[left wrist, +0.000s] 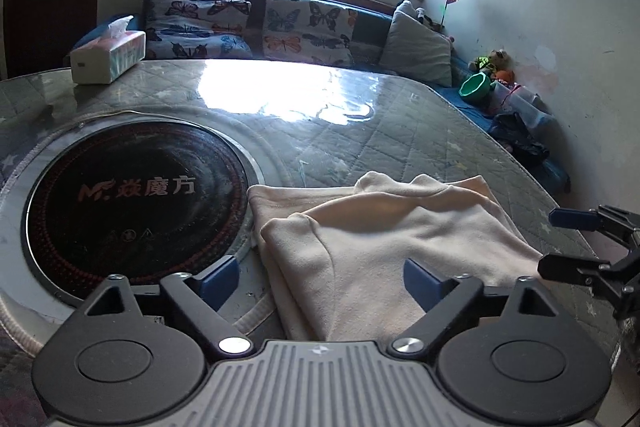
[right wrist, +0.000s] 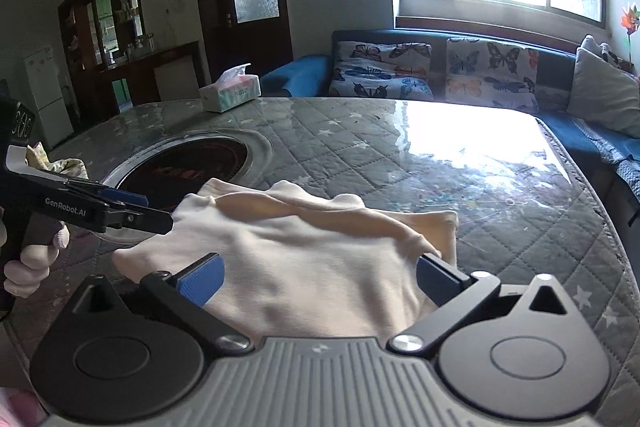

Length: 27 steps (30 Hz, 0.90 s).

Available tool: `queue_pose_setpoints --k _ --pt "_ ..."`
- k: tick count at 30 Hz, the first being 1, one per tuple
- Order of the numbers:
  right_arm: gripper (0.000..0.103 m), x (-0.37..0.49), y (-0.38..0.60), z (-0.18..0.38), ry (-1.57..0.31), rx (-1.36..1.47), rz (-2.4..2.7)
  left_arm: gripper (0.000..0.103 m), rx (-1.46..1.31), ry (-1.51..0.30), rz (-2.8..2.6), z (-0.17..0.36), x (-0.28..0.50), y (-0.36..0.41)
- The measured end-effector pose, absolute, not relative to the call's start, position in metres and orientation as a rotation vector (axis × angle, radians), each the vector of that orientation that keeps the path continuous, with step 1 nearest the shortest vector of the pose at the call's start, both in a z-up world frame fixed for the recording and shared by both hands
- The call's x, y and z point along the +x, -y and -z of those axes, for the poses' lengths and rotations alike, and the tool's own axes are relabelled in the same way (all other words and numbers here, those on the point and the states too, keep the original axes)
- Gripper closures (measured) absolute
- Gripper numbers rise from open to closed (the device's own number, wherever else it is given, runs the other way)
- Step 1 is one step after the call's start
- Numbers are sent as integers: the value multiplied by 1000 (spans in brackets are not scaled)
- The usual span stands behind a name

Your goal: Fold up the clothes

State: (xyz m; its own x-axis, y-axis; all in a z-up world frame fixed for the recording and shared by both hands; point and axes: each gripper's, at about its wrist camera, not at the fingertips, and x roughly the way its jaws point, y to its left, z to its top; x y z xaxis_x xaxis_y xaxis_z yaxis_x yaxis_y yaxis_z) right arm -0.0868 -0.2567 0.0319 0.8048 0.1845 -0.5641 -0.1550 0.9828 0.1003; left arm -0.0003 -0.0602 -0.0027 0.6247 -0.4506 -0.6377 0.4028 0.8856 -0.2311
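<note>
The left gripper [left wrist: 322,277] stood with its jaws spread wide, blue pads well apart and gripping nothing; the cloth [left wrist: 384,231] lay between and beyond them on the table [left wrist: 360,143]. The right gripper [right wrist: 320,275] was likewise wide open and empty, its right pad [right wrist: 434,279] just at the cloth's edge, though contact could not be judged.

In the right view the left gripper showed side-on, held by a gloved hand [right wrist: 28,263] cut off by the frame. In the left view only the right gripper's fingertips entered from the right edge. A patterned rag [right wrist: 60,165] was half hidden behind the left gripper.

The cloth was a soft, cream, fleecy garment, folded into a rough rectangle with layered edges, lying just right of the round black cooktop [left wrist: 132,199] set in a metal ring. The table wore a quilted grey cover under a glossy, glaring sheet. A tissue box [left wrist: 108,57] sat at the far side.
</note>
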Motion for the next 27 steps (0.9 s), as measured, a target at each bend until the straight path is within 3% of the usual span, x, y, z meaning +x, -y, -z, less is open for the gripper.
queue_pose_setpoints --k 4,27 --pt "0 -92 248 -35 -572 57 -191 0 -83 -728 483 0 -6 57" --pt "0 -106 176 -34 -600 -168 -360 0 -73 -756 325 -1 -18 45"
